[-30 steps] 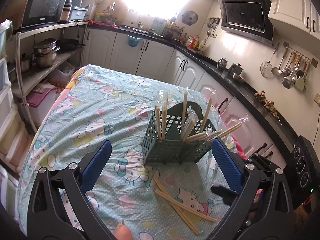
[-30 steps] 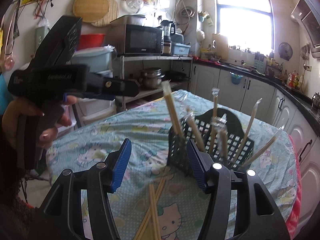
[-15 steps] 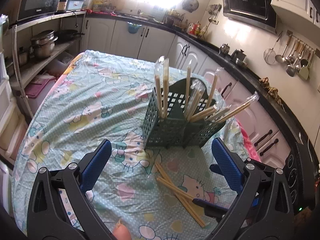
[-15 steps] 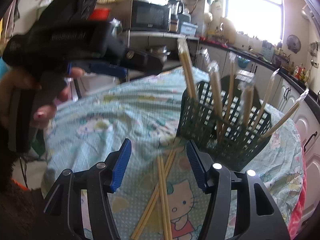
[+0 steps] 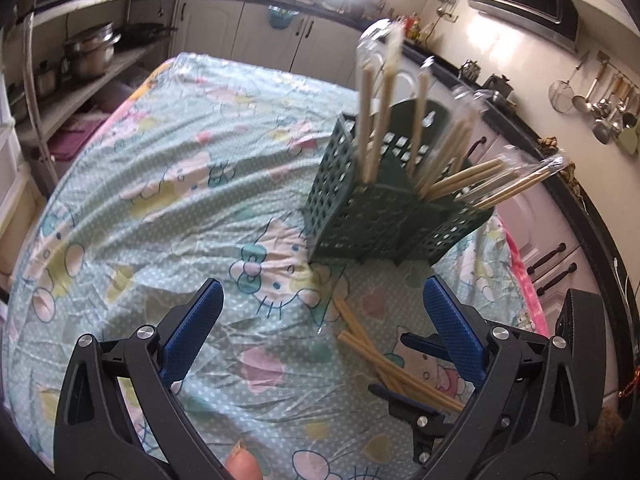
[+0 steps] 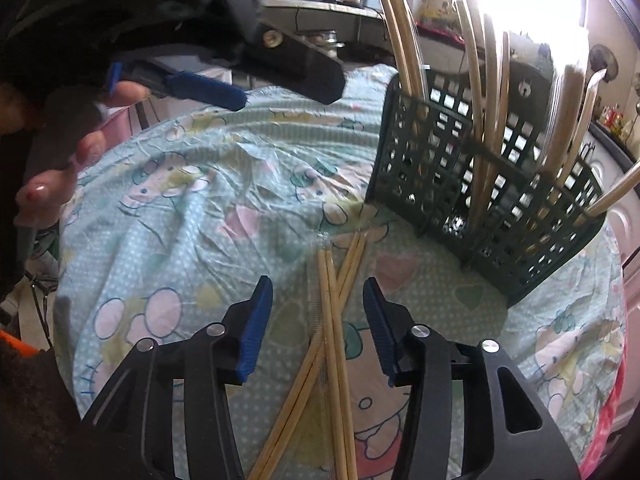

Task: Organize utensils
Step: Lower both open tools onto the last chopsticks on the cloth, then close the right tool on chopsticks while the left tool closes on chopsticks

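A dark green slotted utensil basket (image 5: 384,216) (image 6: 480,184) stands on the table with several wrapped wooden chopstick pairs upright or leaning in it. Loose wrapped chopsticks (image 5: 384,356) (image 6: 332,320) lie crossed on the cloth in front of it. My right gripper (image 6: 318,312) is open, low over the loose chopsticks, its jaws on either side of them without touching. My left gripper (image 5: 320,320) is open and empty, higher, with the chopsticks near its right finger (image 5: 452,328). The right gripper's fingers also show in the left wrist view (image 5: 416,344).
The table wears a mint cartoon-cat cloth (image 5: 180,184). Kitchen cabinets (image 5: 256,36) and a counter run behind. A shelf with pots (image 5: 88,48) stands at the left. Hanging ladles (image 5: 600,96) are on the right wall. The left gripper body (image 6: 240,52) looms upper left.
Both grippers have moved down and closer to the table. The right gripper has come over the loose chopsticks, now between its jaws. Both stay open.
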Tool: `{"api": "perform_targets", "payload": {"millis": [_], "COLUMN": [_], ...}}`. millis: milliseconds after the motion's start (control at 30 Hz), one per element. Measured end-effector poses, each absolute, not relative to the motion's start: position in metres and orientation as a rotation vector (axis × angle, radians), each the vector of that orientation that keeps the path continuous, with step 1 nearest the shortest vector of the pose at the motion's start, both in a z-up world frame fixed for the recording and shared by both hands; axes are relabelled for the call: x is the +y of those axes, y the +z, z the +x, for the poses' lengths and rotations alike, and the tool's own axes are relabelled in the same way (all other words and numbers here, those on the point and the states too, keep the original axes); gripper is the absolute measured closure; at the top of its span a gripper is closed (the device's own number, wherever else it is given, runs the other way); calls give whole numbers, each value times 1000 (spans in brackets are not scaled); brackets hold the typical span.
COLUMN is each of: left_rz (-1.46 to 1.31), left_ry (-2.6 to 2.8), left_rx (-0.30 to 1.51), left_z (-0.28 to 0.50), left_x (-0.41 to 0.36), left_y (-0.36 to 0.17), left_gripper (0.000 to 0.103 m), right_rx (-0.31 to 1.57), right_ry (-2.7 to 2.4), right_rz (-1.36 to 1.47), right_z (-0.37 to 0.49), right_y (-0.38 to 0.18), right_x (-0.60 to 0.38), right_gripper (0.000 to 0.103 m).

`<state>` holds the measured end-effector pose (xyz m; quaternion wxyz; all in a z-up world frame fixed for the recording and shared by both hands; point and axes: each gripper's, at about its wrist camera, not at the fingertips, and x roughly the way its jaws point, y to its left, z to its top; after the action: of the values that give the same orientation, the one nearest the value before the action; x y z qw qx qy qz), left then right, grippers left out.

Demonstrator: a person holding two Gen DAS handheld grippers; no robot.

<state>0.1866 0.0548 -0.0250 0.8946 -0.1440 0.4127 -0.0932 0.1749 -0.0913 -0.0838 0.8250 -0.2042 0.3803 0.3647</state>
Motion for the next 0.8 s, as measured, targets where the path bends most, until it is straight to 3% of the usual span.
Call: {"api": "perform_targets", "payload": {"millis": [400,667,800], "left_rz": [-388,-417,-445], "left_ry": [-209,-236,-260], "left_rx": [971,1030,1063], "left_z": [210,223,229], "left_x": [60,54,49], "left_y": [-61,-77,-86], "left_gripper": [11,25,37], "right_rx": [874,878,880], "right_ry": [781,777,774], "right_rz": [-423,-433,-437], "right_z": [189,190,188], "right_y": [-101,-112,-113], "right_x": [-82,-80,-87], "right_gripper": [71,80,86]}}
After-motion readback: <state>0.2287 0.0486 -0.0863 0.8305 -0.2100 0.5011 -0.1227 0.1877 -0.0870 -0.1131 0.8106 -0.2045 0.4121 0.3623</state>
